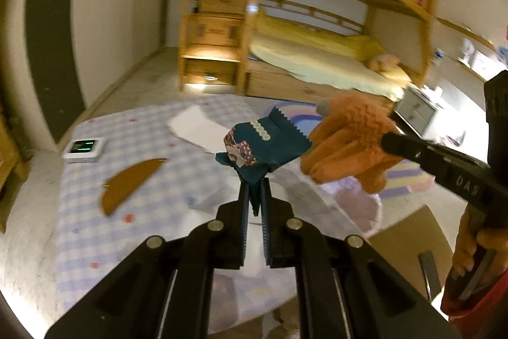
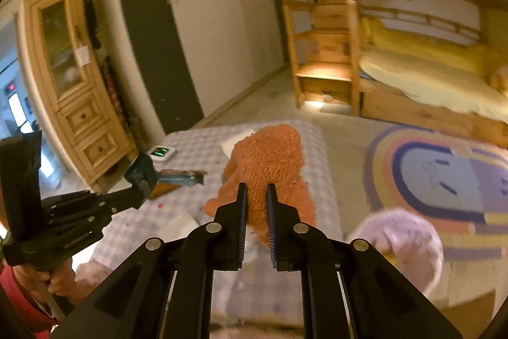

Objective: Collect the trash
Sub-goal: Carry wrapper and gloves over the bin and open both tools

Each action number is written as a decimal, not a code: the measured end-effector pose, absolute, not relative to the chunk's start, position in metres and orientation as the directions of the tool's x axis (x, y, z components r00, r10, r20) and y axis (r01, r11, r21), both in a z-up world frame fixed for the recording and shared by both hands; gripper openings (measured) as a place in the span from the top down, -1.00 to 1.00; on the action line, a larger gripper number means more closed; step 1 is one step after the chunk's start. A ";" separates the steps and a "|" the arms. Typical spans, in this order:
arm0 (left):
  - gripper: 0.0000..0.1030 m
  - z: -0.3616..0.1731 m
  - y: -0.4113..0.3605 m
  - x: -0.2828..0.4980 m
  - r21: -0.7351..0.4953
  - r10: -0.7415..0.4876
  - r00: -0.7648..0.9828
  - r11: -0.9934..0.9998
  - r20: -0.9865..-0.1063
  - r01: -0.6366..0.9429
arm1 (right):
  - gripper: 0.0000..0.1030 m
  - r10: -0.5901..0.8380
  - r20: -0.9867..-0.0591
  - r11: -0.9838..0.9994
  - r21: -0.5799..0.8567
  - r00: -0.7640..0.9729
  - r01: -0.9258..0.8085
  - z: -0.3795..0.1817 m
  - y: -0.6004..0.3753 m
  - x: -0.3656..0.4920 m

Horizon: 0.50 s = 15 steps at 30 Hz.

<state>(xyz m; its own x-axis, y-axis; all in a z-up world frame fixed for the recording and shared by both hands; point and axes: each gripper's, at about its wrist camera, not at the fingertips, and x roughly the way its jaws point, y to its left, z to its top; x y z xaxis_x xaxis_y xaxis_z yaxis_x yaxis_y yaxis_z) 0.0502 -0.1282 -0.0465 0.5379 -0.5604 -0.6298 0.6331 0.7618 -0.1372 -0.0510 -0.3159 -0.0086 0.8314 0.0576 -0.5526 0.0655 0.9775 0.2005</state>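
Observation:
My left gripper (image 1: 254,185) is shut on a dark teal snack wrapper (image 1: 266,143) and holds it above the checked tablecloth (image 1: 127,148). The same wrapper shows at the left gripper's tip in the right wrist view (image 2: 143,175). My right gripper (image 2: 257,189) is shut on an orange knitted glove (image 2: 270,161), lifted over the table; the glove also shows in the left wrist view (image 1: 346,142), right of the wrapper. A brown crescent scrap (image 1: 130,185) and white paper (image 1: 197,129) lie on the cloth.
A small white device with a green display (image 1: 84,148) sits at the table's far left. A bin lined with a pale pink bag (image 2: 400,247) stands right of the table. A bunk bed (image 1: 317,53) and a rainbow rug (image 2: 444,180) lie beyond.

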 end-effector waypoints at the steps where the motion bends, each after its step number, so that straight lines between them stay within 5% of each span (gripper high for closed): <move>1: 0.89 -0.050 -0.139 0.046 -0.137 -0.572 0.519 0.745 -0.635 0.653 | 0.76 0.033 -0.559 0.976 0.197 0.828 0.094 -0.012 -0.321 -0.059; 15: 0.88 -0.092 -0.305 0.024 -0.115 -0.633 0.299 0.528 -0.714 0.841 | 0.75 -0.286 -0.624 0.871 0.148 0.727 0.469 -0.049 -0.417 -0.124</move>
